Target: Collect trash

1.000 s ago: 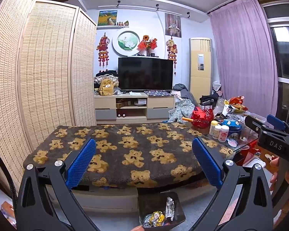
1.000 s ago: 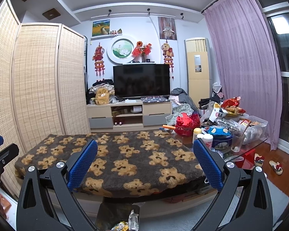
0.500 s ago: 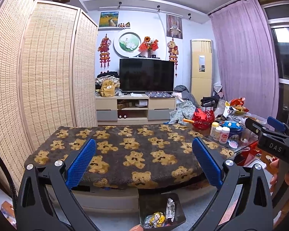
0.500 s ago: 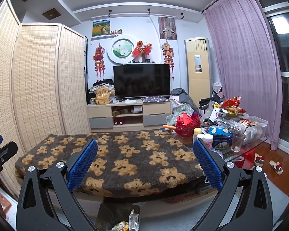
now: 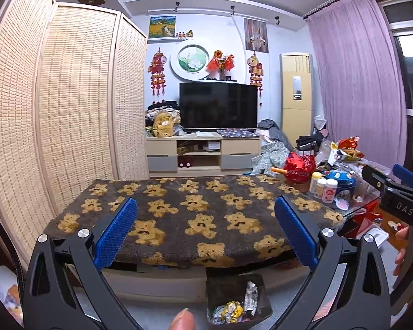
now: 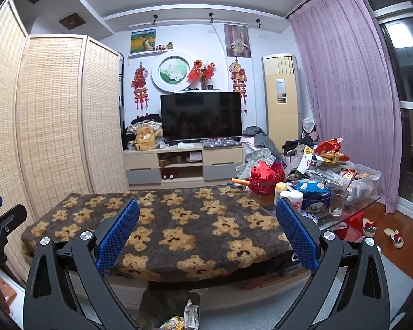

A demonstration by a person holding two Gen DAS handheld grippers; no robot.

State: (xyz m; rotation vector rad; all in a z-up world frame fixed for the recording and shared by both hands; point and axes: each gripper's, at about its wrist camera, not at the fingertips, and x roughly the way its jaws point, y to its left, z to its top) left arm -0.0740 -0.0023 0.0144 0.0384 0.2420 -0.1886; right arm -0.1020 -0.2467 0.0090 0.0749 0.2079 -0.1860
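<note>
A dark trash bin (image 5: 238, 298) stands on the floor in front of the table and holds several crumpled wrappers (image 5: 234, 308). It also shows in the right wrist view (image 6: 169, 312), cut off by the bottom edge. My left gripper (image 5: 205, 238) is open and empty, held above the bin and before the table's front edge. My right gripper (image 6: 206, 239) is open and empty, level with the left one. The right gripper also shows at the right edge of the left wrist view (image 5: 399, 198). The bear-pattern blanket (image 5: 195, 214) over the table carries no trash that I can see.
A cluttered glass side table (image 6: 352, 206) stands to the right, with a red basket (image 6: 265, 178), bottles, a blue tin (image 6: 312, 194), a glass and snack bags. A wicker folding screen (image 5: 68, 115) lines the left. A TV stand (image 5: 203, 152) sits at the back.
Both grippers stay open and empty. The left wrist view has risen slightly, showing a little more of the bin and floor. The right gripper has barely moved.
</note>
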